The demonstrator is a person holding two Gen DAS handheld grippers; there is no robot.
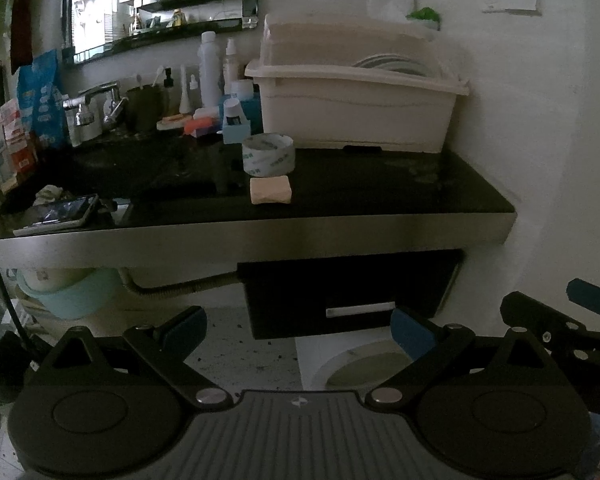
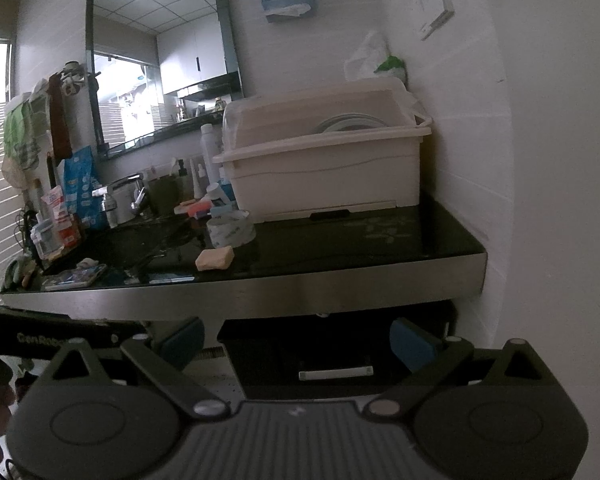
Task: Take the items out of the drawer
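A black drawer [image 1: 340, 300] with a pale bar handle [image 1: 360, 311] hangs shut under the dark countertop [image 1: 380, 192]. My left gripper [image 1: 300, 332] is open and empty in front of it, a short way back. In the right wrist view the same drawer [image 2: 332, 356] and its handle [image 2: 336, 373] lie between the fingers of my right gripper [image 2: 300, 346], which is also open and holds nothing. The right gripper's arm [image 1: 560, 320] shows at the right edge of the left wrist view.
On the countertop [image 2: 360, 248] stand a beige dish rack box [image 1: 356, 108], a roll of tape [image 1: 268, 154], a soap bar [image 1: 271, 190], a phone [image 1: 60, 216], bottles and a faucet [image 1: 88, 100]. A mirror [image 2: 156, 60] hangs above. A basin [image 1: 72, 296] sits under the counter.
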